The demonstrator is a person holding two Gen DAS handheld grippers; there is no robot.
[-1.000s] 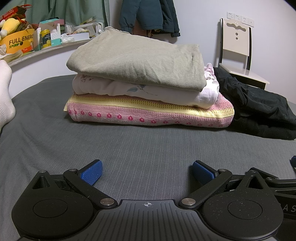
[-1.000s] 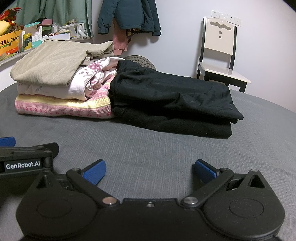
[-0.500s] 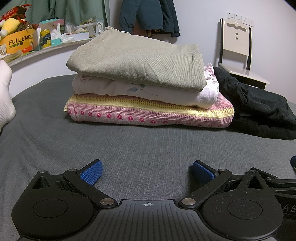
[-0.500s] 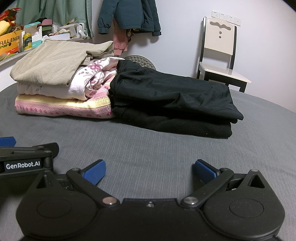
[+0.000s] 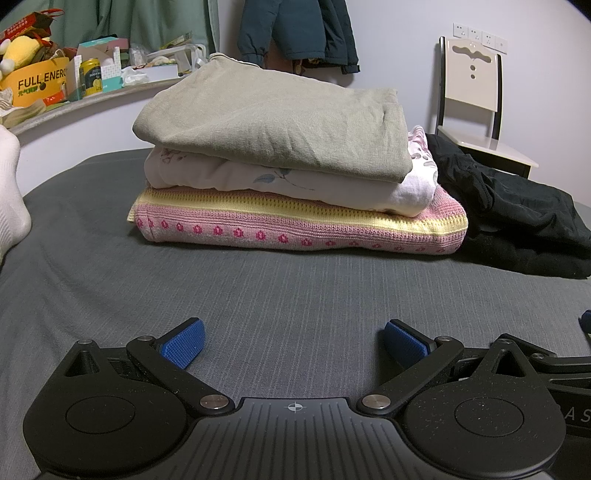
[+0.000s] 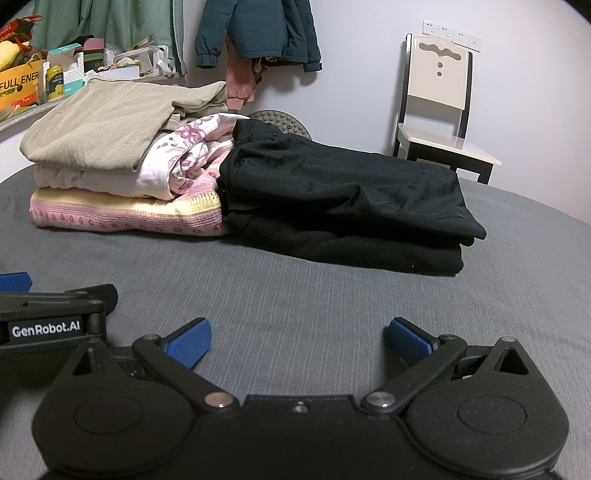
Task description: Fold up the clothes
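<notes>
A stack of folded clothes lies on the grey bed: a beige top (image 5: 273, 122) over a white floral garment (image 5: 295, 182) over a pink and yellow knit (image 5: 295, 229). To its right sits a pile of folded black clothes (image 6: 347, 199), seen also in the left wrist view as black clothes (image 5: 517, 218). My left gripper (image 5: 293, 341) rests low over the sheet in front of the stack, open and empty. My right gripper (image 6: 297, 341) is beside it, open and empty too, facing the black pile.
The grey bed sheet (image 5: 258, 295) stretches between the grippers and the clothes. A cream chair (image 6: 439, 107) stands at the back right. A cluttered shelf (image 5: 74, 85) runs along the left wall; jackets (image 6: 258, 29) hang above. A white sock (image 5: 11, 192) shows at the left edge.
</notes>
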